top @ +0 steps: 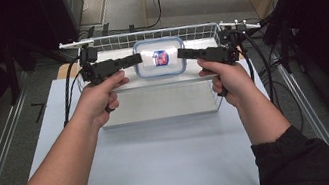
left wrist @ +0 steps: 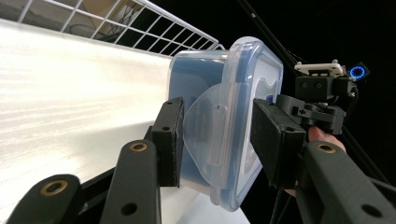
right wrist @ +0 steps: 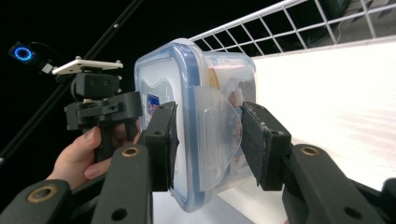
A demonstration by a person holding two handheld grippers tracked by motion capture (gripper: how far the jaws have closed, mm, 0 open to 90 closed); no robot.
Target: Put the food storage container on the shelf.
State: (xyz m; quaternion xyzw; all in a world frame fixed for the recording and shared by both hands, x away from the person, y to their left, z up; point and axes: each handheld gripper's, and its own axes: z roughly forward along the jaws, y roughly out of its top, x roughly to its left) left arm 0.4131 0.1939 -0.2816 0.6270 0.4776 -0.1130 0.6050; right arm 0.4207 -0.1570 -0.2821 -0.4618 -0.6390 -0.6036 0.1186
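box: clear lidded container (top: 160,57) between both grippers, over white tray (top: 164,103) | left gripper (top: 131,60): clamped on its left latch side | right gripper (top: 183,54): clamped on right side

Black two-jaw tools (top: 156,57) with brass screws, trailing cables, dark sleeves (top: 295,159).

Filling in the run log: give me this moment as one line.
left gripper: jaws around container latch side | right gripper: shut on container's opposite side | container: lidded, above wire basket
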